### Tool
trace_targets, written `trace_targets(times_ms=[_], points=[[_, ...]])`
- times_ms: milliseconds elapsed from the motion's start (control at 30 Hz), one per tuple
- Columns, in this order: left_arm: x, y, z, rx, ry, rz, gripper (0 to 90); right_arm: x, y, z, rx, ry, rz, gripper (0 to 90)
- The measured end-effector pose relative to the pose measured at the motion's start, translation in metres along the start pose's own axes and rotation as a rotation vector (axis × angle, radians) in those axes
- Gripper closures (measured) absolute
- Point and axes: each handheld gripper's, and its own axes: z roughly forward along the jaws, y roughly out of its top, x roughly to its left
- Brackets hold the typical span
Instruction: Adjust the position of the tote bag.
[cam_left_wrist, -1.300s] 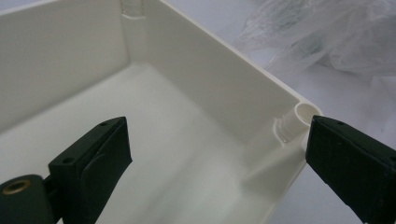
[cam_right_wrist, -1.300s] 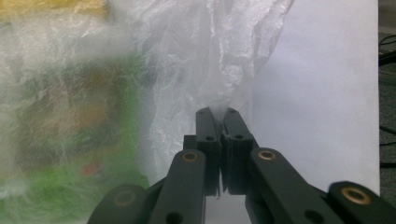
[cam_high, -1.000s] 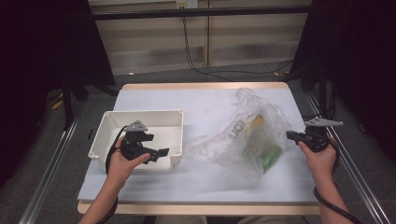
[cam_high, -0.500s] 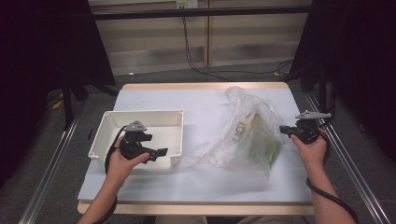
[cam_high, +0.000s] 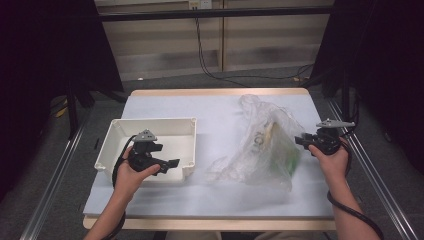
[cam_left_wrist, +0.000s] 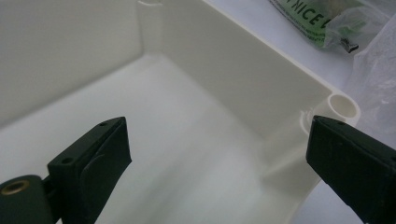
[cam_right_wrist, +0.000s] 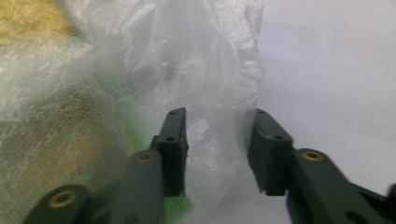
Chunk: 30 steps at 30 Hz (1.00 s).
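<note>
A crumpled clear plastic bag (cam_high: 260, 145) with a green-labelled pack inside lies right of centre on the white table cover. My right gripper (cam_high: 300, 140) is at the bag's right edge. In the right gripper view its jaws (cam_right_wrist: 218, 116) have just been opening and stand parted, with a fold of the bag's film (cam_right_wrist: 210, 84) loose between them. My left gripper (cam_high: 167, 156) hovers over the front right corner of a white plastic tray (cam_high: 150, 125). Its jaws (cam_left_wrist: 217, 135) are wide open with nothing between them, and the tray wall (cam_left_wrist: 243, 60) lies just beyond.
In the left gripper view the bag's green label (cam_left_wrist: 322, 18) shows past the tray's corner. The table (cam_high: 210, 107) has metal rails along both sides and dark floor around it. Cables hang at the back wall.
The right gripper shifted slightly left and up at the bag's edge, then its jaws went from shut to parted. The bag's right side bunched up. The left hand stayed still.
</note>
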Motion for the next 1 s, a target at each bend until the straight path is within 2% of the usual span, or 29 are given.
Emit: trace_targets(times_ms=[100,133,233,267,333,500,700,867,933,967,1000], points=[[-0.001,0.000,0.000,0.000,0.000,-0.001,6.2,0.001,-0.002,-0.004,-0.001,-0.007,-0.001,50.6],[-0.001,0.001,0.000,0.006,0.002,0.006,6.2,-0.001,-0.004,-0.007,0.011,-0.025,-0.003,41.2],[-0.001,0.000,0.001,0.004,-0.003,0.005,6.2,-0.003,-0.004,-0.009,0.010,-0.039,0.004,37.8],[-0.001,0.001,0.000,0.007,0.005,0.005,6.2,-0.004,-0.005,-0.011,0.008,-0.047,0.013,32.8],[-0.001,0.001,0.000,0.005,0.006,0.004,6.2,-0.004,-0.005,-0.012,0.004,-0.042,0.011,32.8],[0.000,0.001,-0.001,-0.001,0.009,0.003,6.3,-0.002,-0.008,-0.019,0.002,-0.057,-0.015,26.1],[-0.002,0.003,0.000,-0.001,0.003,0.006,6.3,0.004,-0.018,-0.032,-0.009,-0.034,-0.009,24.5],[-0.003,0.005,0.003,0.004,0.005,0.010,6.4,0.013,-0.025,-0.043,-0.002,-0.011,-0.018,24.2],[-0.002,0.006,0.003,0.004,0.003,0.015,6.4,0.023,-0.028,-0.048,-0.004,0.007,-0.028,24.0],[-0.002,0.006,0.003,0.004,0.003,0.015,6.4,0.023,-0.028,-0.048,-0.004,0.007,-0.028,24.0],[-0.002,0.006,0.003,0.003,0.005,0.013,6.4,0.030,-0.029,-0.051,-0.007,0.022,-0.031,23.8]])
